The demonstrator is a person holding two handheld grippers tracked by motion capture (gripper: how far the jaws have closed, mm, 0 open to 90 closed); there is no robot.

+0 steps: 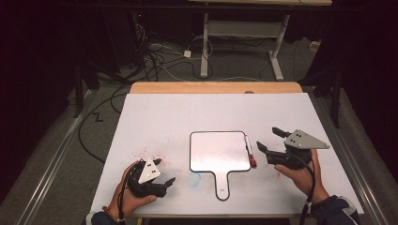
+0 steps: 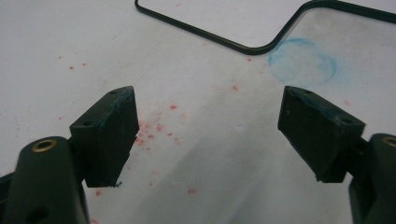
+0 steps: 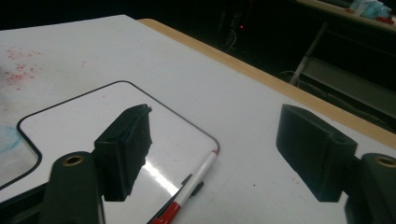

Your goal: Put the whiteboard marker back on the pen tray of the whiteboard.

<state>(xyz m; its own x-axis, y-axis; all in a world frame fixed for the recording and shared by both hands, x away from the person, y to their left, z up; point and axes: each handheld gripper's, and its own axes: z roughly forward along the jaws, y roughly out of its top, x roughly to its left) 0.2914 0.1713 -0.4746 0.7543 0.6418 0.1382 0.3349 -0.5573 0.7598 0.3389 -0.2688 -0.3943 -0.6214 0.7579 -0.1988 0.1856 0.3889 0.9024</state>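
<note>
A small paddle-shaped whiteboard [image 1: 219, 151] with a black rim lies flat mid-table, handle [image 1: 222, 183] toward me. Along its right edge rests a white marker [image 1: 250, 151] with a red cap; the right gripper view shows the same marker [image 3: 195, 182] and the board [image 3: 102, 121]. My right gripper [image 1: 270, 140] hovers open just right of the marker, held in a hand. My left gripper [image 1: 164, 171] sits open at the table's front left, nothing between its jaws. In the left gripper view the board's rim [image 2: 243, 45] curves past ahead.
The white table sheet [image 1: 187, 112] carries red ink specks [image 2: 159, 127] and a blue smudged ring [image 2: 302, 61] near the board's handle. A wooden table edge [image 1: 216, 87] runs along the back. Beyond it are floor cables [image 1: 159, 61] and another desk's legs [image 1: 204, 47].
</note>
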